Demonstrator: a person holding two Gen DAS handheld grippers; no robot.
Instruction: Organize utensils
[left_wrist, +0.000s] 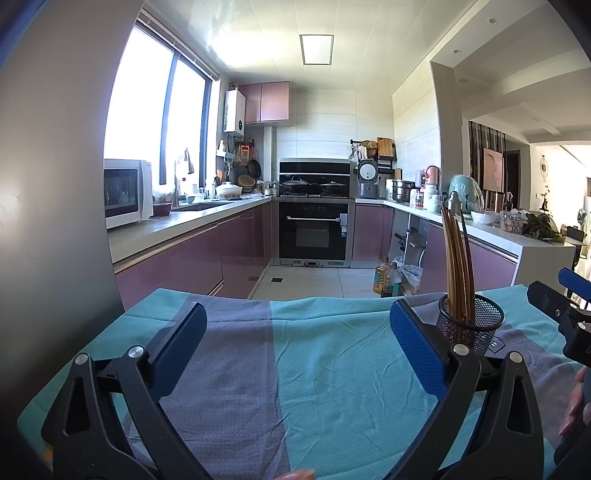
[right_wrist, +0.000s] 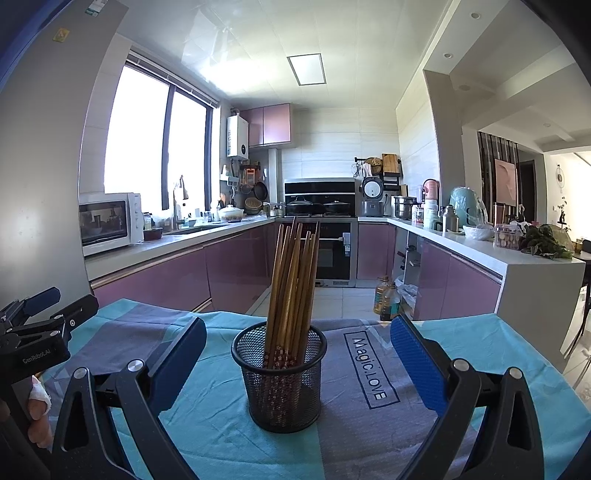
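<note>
Chopsticks (right_wrist: 291, 280): a bundle of long wooden sticks, tan to brown, their lower ends patterned dark red with small pale flowers; they stand upright, leaning slightly, tips fanned apart.
Holder (right_wrist: 282, 384): a round black wire-mesh cup holding all the chopsticks, upright on the table.
Table (right_wrist: 221, 424): covered by a teal and grey cloth printed "Magic.LOVE".
Right gripper (right_wrist: 297, 350): jaws wide, empty, the holder between them.
Left gripper (left_wrist: 295, 332): jaws wide, empty, over bare cloth; the holder stands just right of it.

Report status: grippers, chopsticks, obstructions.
Left gripper open, empty. Right gripper open, empty. Chopsticks upright in mesh holder on cloth. Nothing blocking.
</note>
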